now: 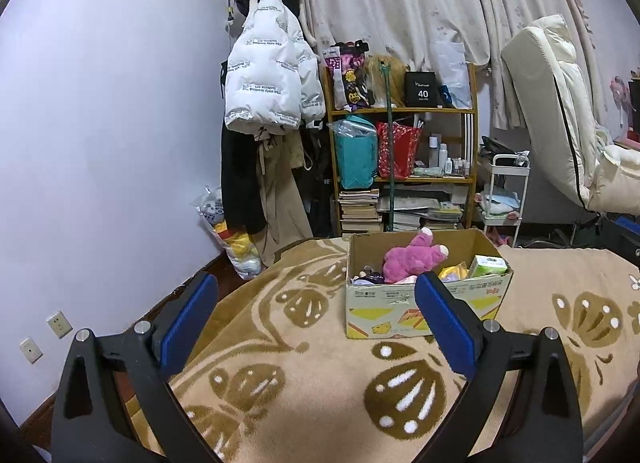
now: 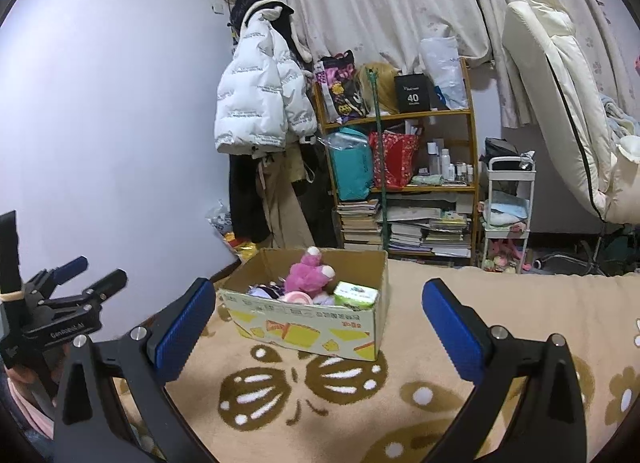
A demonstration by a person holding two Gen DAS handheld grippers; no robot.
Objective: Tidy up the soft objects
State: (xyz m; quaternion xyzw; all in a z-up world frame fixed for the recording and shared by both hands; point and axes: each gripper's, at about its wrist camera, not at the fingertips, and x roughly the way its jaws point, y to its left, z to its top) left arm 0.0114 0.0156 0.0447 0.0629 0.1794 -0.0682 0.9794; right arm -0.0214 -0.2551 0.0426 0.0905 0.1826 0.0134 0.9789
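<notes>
An open cardboard box [image 1: 384, 305] stands on a beige blanket with brown butterfly patterns [image 1: 304, 375]. In it lie a pink plush toy [image 1: 412, 257], a green tissue pack [image 1: 490, 265] and other small soft items. The box [image 2: 320, 327], the pink plush [image 2: 310, 275] and the tissue pack [image 2: 356, 295] also show in the right wrist view. My left gripper [image 1: 316, 319] is open and empty, held above the blanket in front of the box. My right gripper [image 2: 316, 327] is open and empty, also in front of the box. The left gripper [image 2: 76, 283] shows at the left edge of the right wrist view.
A wooden shelf [image 1: 404, 167] with bags, bottles and stacked books stands behind the bed. Coats and a white puffer jacket [image 1: 272, 71] hang left of it. A white trolley [image 1: 504, 199] and a folded mattress [image 1: 560, 111] stand to the right. A plastic bag [image 1: 236, 239] lies on the floor.
</notes>
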